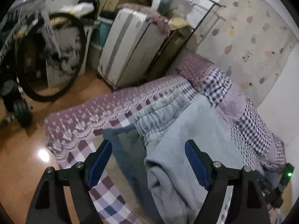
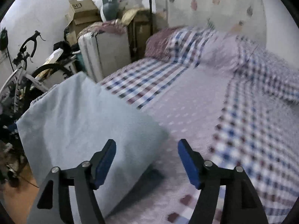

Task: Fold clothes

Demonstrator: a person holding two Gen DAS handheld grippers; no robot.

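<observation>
Pale blue-grey sweatpants with a ribbed waistband [image 1: 168,130] lie partly folded, centre frame, on the checked bedspread [image 2: 243,130]; both the left gripper [image 1: 148,160] and the right gripper [image 2: 146,158] gape empty, so further folds likely remain.

Both wrist views look down close over the bed [image 1: 119,100] (shared).

words: none clear enough to read | cardboard box [image 2: 82,9] – a dark printed mark on its side, too blurry to make out | numbers: none | signs: none – nothing else has writing
</observation>
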